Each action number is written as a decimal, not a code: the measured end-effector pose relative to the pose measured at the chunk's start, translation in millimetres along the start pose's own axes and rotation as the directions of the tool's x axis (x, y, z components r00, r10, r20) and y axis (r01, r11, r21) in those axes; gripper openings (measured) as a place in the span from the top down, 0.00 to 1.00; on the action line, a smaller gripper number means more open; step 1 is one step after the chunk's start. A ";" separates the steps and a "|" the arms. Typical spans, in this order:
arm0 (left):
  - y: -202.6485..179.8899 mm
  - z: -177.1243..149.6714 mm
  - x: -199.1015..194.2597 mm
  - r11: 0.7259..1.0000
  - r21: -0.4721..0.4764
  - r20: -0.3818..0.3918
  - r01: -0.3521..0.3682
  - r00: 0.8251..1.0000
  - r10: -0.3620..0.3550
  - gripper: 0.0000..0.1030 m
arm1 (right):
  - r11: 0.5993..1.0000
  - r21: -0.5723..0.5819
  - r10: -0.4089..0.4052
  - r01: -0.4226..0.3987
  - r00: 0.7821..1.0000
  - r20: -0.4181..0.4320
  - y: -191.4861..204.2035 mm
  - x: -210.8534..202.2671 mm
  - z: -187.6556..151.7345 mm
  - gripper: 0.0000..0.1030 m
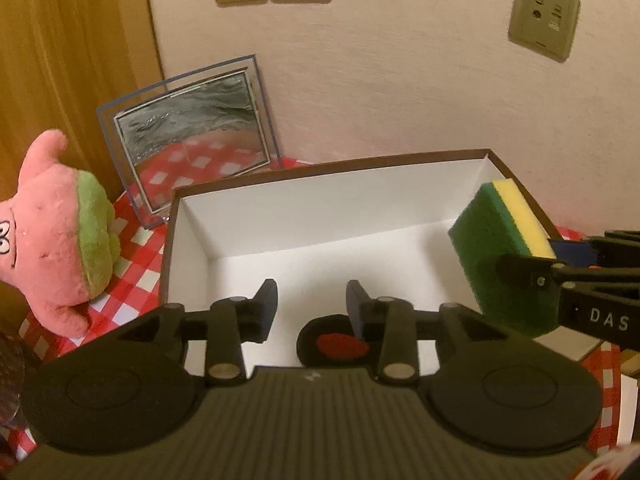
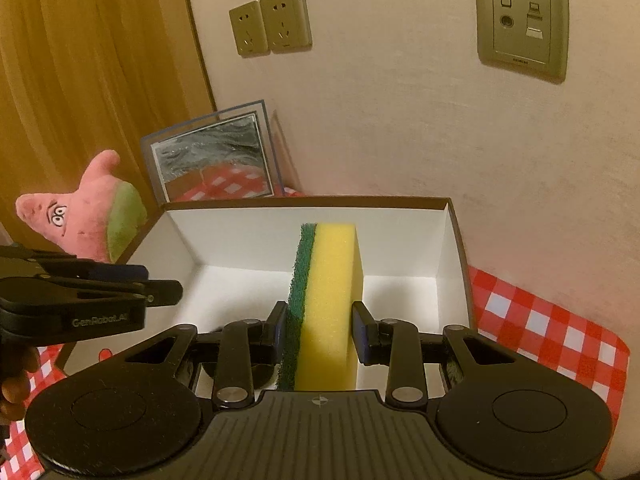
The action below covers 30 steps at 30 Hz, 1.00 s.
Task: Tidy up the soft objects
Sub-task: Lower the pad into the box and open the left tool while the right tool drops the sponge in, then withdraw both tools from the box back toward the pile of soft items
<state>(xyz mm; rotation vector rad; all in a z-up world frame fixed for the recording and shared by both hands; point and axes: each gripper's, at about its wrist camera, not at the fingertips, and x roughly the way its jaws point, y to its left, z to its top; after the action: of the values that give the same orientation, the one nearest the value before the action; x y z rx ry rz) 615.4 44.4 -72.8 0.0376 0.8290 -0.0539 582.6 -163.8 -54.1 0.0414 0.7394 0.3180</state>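
We see the bench (image 2: 560, 332), covered in a red-and-white checked cloth, pushed against a pale wall with socket plates (image 2: 270, 22). On the bench stands an open cardboard box (image 1: 320, 172) with brown outside and white inside, and both grippers hang over it. To its left a pink and green starfish plush toy (image 1: 60, 236) sits on the cloth; only the right wrist view shows its eyes in full. Behind the box a clear picture frame (image 1: 188, 128) leans at the wall. The right gripper (image 2: 320, 330) pinches a yellow sponge (image 2: 330, 300) with a green scouring side, held on edge above the box's interior; the left wrist view shows the sponge's broad green face (image 1: 496, 264), which the right wrist view sees only edge-on. The left gripper (image 1: 311, 306) is spread, with nothing between its pads. Only the left wrist view shows a small black soft object with a red patch (image 1: 332, 344) lying on the box floor just below that gripper, partly hidden by its right finger; what it is we cannot tell. At the left edge of the right wrist view, fingers of a person's hand (image 2: 16, 384) wrap the left gripper's handle.
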 end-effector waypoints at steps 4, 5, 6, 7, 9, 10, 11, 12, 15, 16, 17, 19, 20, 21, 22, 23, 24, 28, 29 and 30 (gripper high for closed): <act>6.6 -1.4 -3.4 1.000 -0.005 -0.003 -0.007 1.000 0.007 0.66 | 1.000 0.012 -0.005 0.005 1.000 0.003 -1.6 1.5 2.6 0.67; 8.5 -1.4 -4.1 1.000 -0.004 -0.003 -0.011 1.000 0.011 0.66 | 1.000 0.020 -0.005 0.005 1.000 0.012 -2.4 1.1 3.6 0.67; 10.0 -2.1 -5.8 1.000 -0.002 -0.003 -0.010 1.000 0.010 0.66 | 1.000 0.024 -0.005 0.004 1.000 0.021 -3.2 0.8 4.5 0.65; 11.2 -2.9 -7.9 1.000 0.000 -0.002 -0.013 1.000 0.013 0.66 | 1.000 0.026 -0.005 0.004 1.000 0.028 -3.4 0.8 5.7 0.61; 13.1 -4.5 -13.0 1.000 0.001 0.000 -0.019 1.000 0.019 0.66 | 1.000 0.029 0.004 -0.005 0.998 0.059 -5.1 -2.6 7.3 0.41; 14.5 -5.5 -15.8 1.000 0.000 0.002 -0.016 1.000 0.016 0.66 | 0.999 0.037 -0.003 0.000 0.997 0.075 -5.8 -4.5 7.9 0.24; 15.5 -6.6 -18.2 1.000 -0.002 0.002 -0.018 1.000 0.018 0.66 | 0.999 0.043 -0.018 0.013 0.995 0.100 -6.3 -8.1 8.1 0.19; 17.0 -7.7 -21.1 1.000 -0.006 0.003 -0.022 1.000 0.022 0.66 | 0.999 0.041 -0.017 0.012 0.993 0.120 -6.7 -11.7 8.5 0.18; 21.8 -12.6 -32.8 1.000 -0.010 0.008 -0.018 1.000 0.018 0.66 | 0.998 0.057 0.000 -0.006 0.993 0.116 -9.9 -22.1 10.3 0.18; 23.4 -14.8 -37.4 1.000 -0.013 0.008 -0.019 1.000 0.019 0.65 | 0.998 0.063 0.004 -0.011 0.993 0.118 -11.2 -27.1 9.7 0.18; 25.0 -17.1 -42.2 1.000 -0.016 0.009 -0.019 1.000 0.019 0.65 | 0.998 0.061 0.012 -0.019 0.993 0.119 -11.5 -32.4 9.0 0.18; 27.4 -22.6 -52.7 1.000 -0.022 0.007 -0.008 1.000 0.008 0.64 | 0.998 0.054 0.013 -0.020 0.993 0.118 -11.3 -44.8 5.3 0.18; 27.7 -25.4 -58.1 1.000 -0.022 0.003 -0.008 1.000 0.008 0.64 | 0.998 0.052 0.014 -0.020 0.993 0.120 -10.7 -51.3 3.0 0.18; 28.1 -28.2 -62.9 1.000 -0.022 0.004 -0.006 1.000 0.006 0.64 | 0.998 0.052 0.018 -0.025 0.992 0.123 -10.8 -57.7 0.3 0.18; 27.8 -31.2 -68.7 1.000 -0.020 0.004 -0.001 1.000 0.001 0.64 | 0.998 0.055 0.021 -0.028 0.992 0.123 -9.6 -63.4 -2.3 0.18; 27.2 -34.0 -74.5 1.000 -0.018 0.002 0.003 1.000 -0.003 0.64 | 0.998 0.061 0.022 -0.030 0.993 0.120 -10.4 -69.6 -5.6 0.18; 26.7 -37.1 -79.6 1.000 -0.018 0.001 0.007 1.000 -0.006 0.64 | 0.997 0.069 0.026 -0.034 0.992 0.120 -11.1 -75.4 -8.8 0.18; 24.9 -49.1 -104.3 0.999 -0.023 -0.005 0.023 1.000 -0.024 0.64 | 0.995 0.089 0.038 -0.050 0.991 0.125 -13.2 -101.1 -22.8 0.18; 24.5 -52.3 -110.7 0.999 -0.025 -0.008 0.025 1.000 -0.025 0.64 | 0.994 0.091 0.041 -0.052 0.991 0.127 -13.1 -107.9 -27.0 0.18; 24.3 -54.9 -115.8 0.999 -0.029 -0.010 0.027 1.000 -0.027 0.64 | 0.994 0.093 0.042 -0.054 0.991 0.126 -12.6 -113.9 -30.7 0.18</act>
<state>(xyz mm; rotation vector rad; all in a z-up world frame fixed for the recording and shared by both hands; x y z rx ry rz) 498.4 75.5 -24.2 -0.0001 0.8401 -0.0672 486.6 -212.2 -4.0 0.1689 0.6307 0.3226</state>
